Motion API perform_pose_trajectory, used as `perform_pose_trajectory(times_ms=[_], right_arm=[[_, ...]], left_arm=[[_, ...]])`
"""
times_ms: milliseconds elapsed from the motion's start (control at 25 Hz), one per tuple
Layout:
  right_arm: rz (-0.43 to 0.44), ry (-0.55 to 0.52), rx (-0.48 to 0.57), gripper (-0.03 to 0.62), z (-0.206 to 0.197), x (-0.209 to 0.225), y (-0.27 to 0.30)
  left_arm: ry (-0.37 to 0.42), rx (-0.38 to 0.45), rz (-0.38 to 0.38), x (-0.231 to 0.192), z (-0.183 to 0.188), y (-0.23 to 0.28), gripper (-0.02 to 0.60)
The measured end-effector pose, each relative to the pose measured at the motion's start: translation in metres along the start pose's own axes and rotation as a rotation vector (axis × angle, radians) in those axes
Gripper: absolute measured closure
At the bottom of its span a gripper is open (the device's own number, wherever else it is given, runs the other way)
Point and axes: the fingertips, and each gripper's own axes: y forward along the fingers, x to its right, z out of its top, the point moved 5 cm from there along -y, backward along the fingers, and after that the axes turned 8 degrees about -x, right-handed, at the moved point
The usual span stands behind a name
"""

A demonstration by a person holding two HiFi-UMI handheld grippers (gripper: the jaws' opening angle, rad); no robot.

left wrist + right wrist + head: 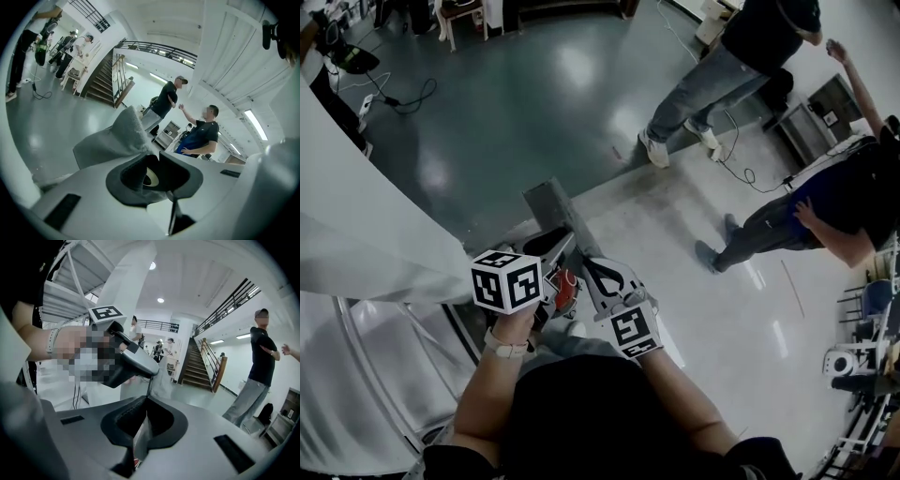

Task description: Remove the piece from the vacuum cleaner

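In the head view both grippers are held up close together in front of the person's chest. A grey, flat, felt-like piece (549, 206) sticks up and away from them. My left gripper (555, 251) sits under its marker cube and my right gripper (596, 274) lies beside it, with a red part (567, 291) between the two. In the left gripper view the grey piece (125, 136) rises from between the jaws of the left gripper (158, 153), which are closed on it. In the right gripper view a thin edge of the grey piece (141, 437) is pinched in the right gripper (146, 397), with the left gripper's body (136, 363) just ahead.
Two people (741, 56) (825, 202) stand on the shiny floor at the upper right. A white wall (366, 225) fills the left side. Cables (394, 94) lie at the far left, and metal racks (862, 366) stand at the right edge. A staircase (201, 364) shows in the right gripper view.
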Motion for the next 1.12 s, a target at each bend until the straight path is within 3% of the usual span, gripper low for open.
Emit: perform_pose_trajectory(times_ms=[360, 1120], right_arm=[[0.014, -0.03, 0.044, 0.563, 0.02, -0.001, -0.015], [-0.005, -0.031, 0.032, 0.562, 0.018, 0.0, -0.017]], left_arm=[[0.026, 0.039, 0.039, 0.019, 0.012, -0.02, 0.483], [0.022, 0.032, 0.03, 0.02, 0.012, -0.018, 0.485]])
